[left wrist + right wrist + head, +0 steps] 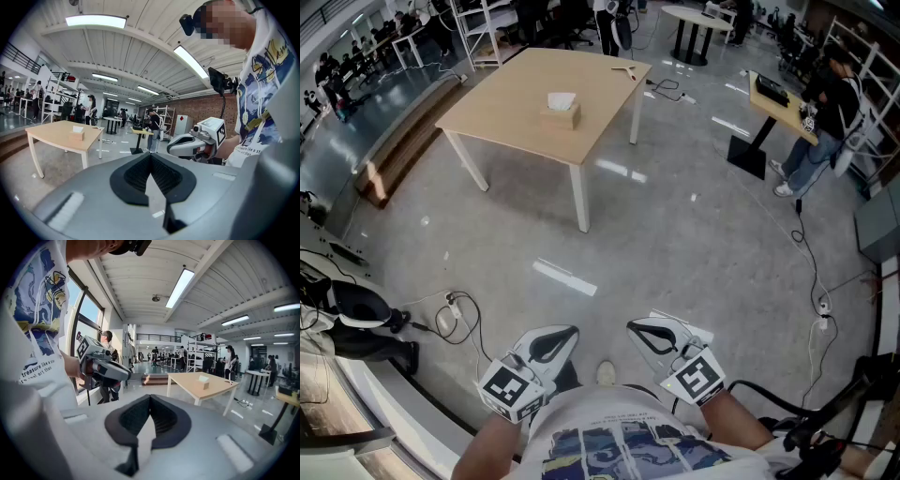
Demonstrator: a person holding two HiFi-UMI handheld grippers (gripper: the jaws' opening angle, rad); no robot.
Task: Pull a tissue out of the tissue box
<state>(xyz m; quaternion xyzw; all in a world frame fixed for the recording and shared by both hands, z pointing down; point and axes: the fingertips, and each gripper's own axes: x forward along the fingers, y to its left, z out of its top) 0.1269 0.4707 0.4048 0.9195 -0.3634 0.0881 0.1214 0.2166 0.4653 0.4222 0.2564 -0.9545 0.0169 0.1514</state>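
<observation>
A tan tissue box (560,111) with a white tissue sticking out of its top stands near the middle of a light wooden table (516,122), far across the floor from me. It also shows small in the left gripper view as the tissue box (77,134) and in the right gripper view as the tissue box (204,383). My left gripper (565,332) and right gripper (637,327) are held close to my body, side by side, well short of the table. Both are shut with nothing between the pads. The left gripper (151,155) and right gripper (150,397) each see the other beside them.
Grey polished floor lies between me and the table. A person (820,122) stands by a standing desk (778,103) at the right. Cables (811,272) trail over the floor at right and a power strip (450,314) lies at left. A small stick-like item (625,70) lies on the table's far corner.
</observation>
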